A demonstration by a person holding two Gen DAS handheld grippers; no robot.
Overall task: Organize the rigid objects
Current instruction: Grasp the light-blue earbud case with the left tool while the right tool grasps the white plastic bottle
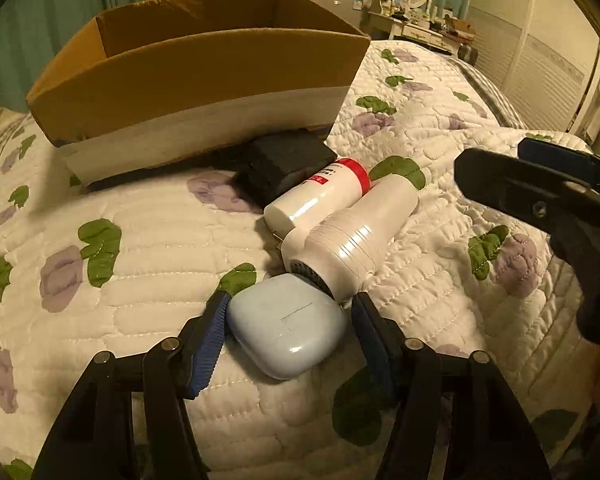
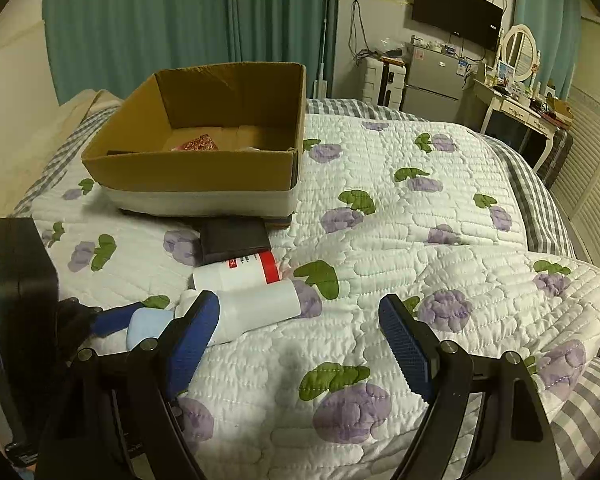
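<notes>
On the quilted bed (image 2: 380, 240), your left gripper (image 1: 288, 320) sat low over the pale blue case (image 1: 286, 334); its jaws straddled the case, the left pad looked to be touching it while a thin gap showed at the right pad, so I judged them not yet clamped; your right gripper (image 2: 300, 340) hovered above bare quilt with its jaws spread wide and nothing between them. Beyond the case lay the white shaver-like device (image 1: 348, 236), touching it; next came the white bottle with a red band (image 1: 320, 194), then the dark block (image 1: 286, 166) against the foot of the cardboard box (image 1: 204, 76). Looking into the box from the right wrist view, you could see a reddish item (image 2: 196, 143) already on its floor, and little else clearly; so the sorting seemed barely begun; four things remained on the bed, and the case appeared to be the one in hand.
</notes>
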